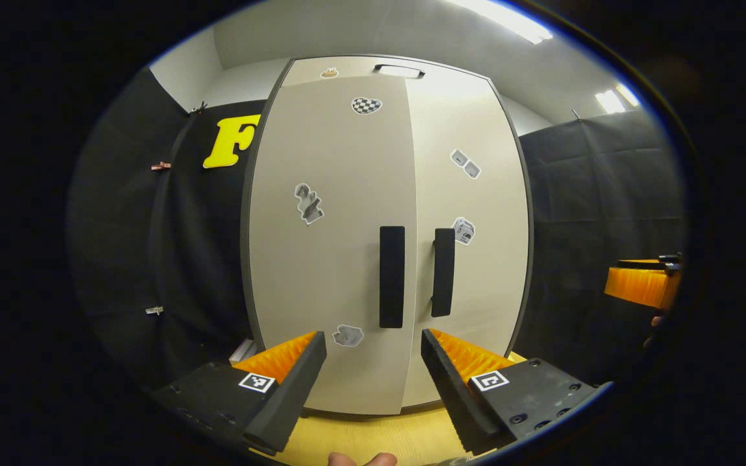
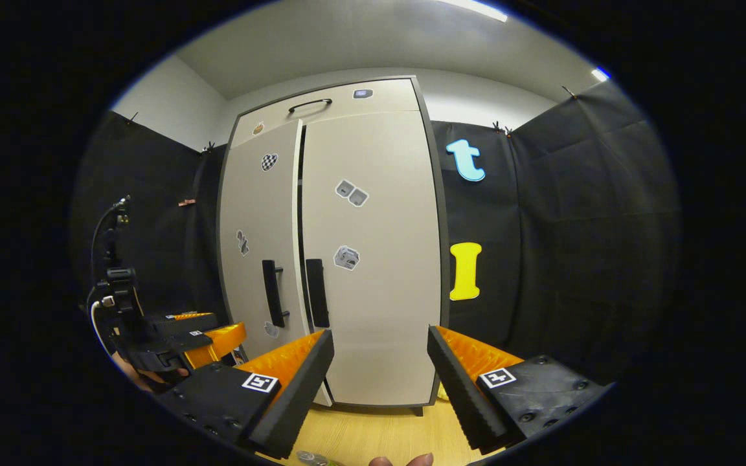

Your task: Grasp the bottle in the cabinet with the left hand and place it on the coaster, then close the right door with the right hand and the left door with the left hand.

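Wooden tabletop (image 1: 360,440) before the cabinet (image 1: 386,246): both doors closed, your left gripper (image 1: 373,382) and right gripper (image 2: 379,388) spread, empty, facing the handles.

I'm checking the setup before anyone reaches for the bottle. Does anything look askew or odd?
The cabinet's left door sits slightly proud of the right door in the right gripper view, with a dark gap between them, so it may not be fully shut. Nothing looks spilled or damaged.

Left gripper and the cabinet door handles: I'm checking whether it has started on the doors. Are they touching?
Apart. The left gripper view shows the left gripper open, short of the left handle, with bare door between.
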Action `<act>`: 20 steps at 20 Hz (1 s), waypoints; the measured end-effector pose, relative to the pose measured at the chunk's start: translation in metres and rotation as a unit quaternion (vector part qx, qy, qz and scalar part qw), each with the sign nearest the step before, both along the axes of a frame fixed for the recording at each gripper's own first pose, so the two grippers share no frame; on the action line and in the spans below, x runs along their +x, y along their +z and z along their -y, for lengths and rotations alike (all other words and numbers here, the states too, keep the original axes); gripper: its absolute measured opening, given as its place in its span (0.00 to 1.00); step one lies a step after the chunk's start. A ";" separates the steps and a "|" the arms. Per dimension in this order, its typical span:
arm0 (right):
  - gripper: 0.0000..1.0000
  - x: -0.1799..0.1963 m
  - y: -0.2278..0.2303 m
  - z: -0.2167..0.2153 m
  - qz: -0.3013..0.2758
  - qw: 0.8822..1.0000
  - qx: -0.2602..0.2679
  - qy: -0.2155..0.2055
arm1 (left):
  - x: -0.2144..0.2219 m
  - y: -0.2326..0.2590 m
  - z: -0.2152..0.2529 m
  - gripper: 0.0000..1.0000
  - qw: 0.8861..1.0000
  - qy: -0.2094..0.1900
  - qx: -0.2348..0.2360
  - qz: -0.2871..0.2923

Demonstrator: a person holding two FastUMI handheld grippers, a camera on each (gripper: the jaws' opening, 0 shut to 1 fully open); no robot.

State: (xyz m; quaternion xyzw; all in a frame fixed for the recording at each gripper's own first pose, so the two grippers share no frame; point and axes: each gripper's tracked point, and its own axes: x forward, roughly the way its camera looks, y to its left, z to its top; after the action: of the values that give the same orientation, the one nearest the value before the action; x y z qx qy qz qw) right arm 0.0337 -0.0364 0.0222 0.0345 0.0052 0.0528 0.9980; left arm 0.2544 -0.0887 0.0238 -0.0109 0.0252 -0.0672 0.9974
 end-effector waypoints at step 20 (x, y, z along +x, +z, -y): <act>0.98 -0.031 -0.005 -0.039 0.013 1.000 -0.003 0.011 | -0.087 0.006 -0.055 0.94 0.999 0.044 -0.014 0.011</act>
State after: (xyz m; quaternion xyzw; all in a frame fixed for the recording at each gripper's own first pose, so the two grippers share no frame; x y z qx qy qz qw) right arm 0.0029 0.0027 0.0169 0.0306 -0.0075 0.0639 0.9975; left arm 0.1674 -0.0340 0.0299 -0.0257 0.0131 -0.0236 0.9993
